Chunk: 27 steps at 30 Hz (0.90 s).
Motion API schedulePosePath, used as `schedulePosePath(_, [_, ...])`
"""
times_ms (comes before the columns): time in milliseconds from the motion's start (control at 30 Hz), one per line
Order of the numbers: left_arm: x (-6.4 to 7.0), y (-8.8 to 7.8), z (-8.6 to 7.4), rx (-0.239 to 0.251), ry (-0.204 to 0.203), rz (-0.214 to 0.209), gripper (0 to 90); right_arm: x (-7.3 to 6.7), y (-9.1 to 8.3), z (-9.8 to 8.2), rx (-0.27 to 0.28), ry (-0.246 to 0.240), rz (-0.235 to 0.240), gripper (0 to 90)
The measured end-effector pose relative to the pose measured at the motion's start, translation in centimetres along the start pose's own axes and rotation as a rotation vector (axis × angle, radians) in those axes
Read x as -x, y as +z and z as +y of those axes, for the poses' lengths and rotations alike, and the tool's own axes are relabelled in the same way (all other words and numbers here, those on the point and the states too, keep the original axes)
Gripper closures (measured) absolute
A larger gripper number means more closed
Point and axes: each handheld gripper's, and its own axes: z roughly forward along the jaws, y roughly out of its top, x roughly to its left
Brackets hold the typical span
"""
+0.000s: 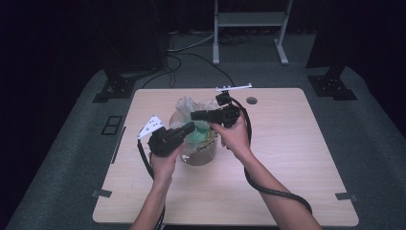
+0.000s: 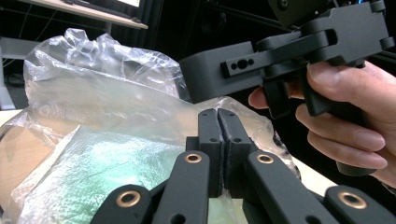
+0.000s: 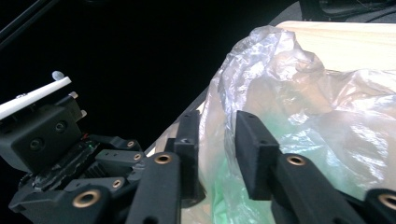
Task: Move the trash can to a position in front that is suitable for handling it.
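A crumpled clear plastic bag (image 1: 187,104) stands at the middle of the table, with something green (image 1: 197,136) inside it. The left gripper view looks across the bag's film (image 2: 93,88) and the green contents (image 2: 107,163). My left gripper (image 1: 190,126) (image 2: 218,116) is shut, pinching the bag's near rim. My right gripper (image 1: 194,115) (image 3: 217,119) is open at the bag's top, a fold of film (image 3: 289,84) between its jaws. It also crosses the left gripper view as the right gripper (image 2: 189,77) in a hand (image 2: 345,116).
The wooden table (image 1: 297,158) has a round cable hole (image 1: 252,100) near its far edge. The right gripper's cable (image 1: 273,190) loops over the near right part. A white stand (image 1: 249,28) and black stand bases (image 1: 332,84) are on the floor behind.
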Motion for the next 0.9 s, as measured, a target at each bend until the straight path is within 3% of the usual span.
schedulePosePath(100, [0.0, 0.1, 0.0, -0.003, 0.001, -0.003, 89.1, -0.2, 0.2, 0.1, -0.004, -0.002, 0.002, 65.3])
schedulePosePath(300, [0.2, 0.1, 0.0, -0.007, 0.008, -0.007, 89.1, -0.9, 1.1, 0.4, -0.044, -0.034, -0.042, 64.7])
schedulePosePath(400, [0.3, 0.1, 0.1, -0.006, 0.014, -0.007, 89.1, -1.1, 1.5, 0.5, -0.057, -0.043, -0.073, 67.6])
schedulePosePath(500, [0.3, 0.1, 0.1, -0.015, 0.019, -0.016, 88.9, -1.0, 1.7, 0.5, -0.064, -0.043, -0.106, 78.5])
schedulePosePath(633, [0.1, 0.0, 0.2, -0.017, 0.014, -0.026, 83.3, -0.7, 1.7, 0.5, -0.057, -0.028, -0.123, 87.7])
schedulePosePath(900, [-0.3, -0.3, 0.6, -0.003, -0.034, -0.038, 64.9, 0.4, 1.3, 0.2, -0.046, 0.000, -0.112, 89.6])
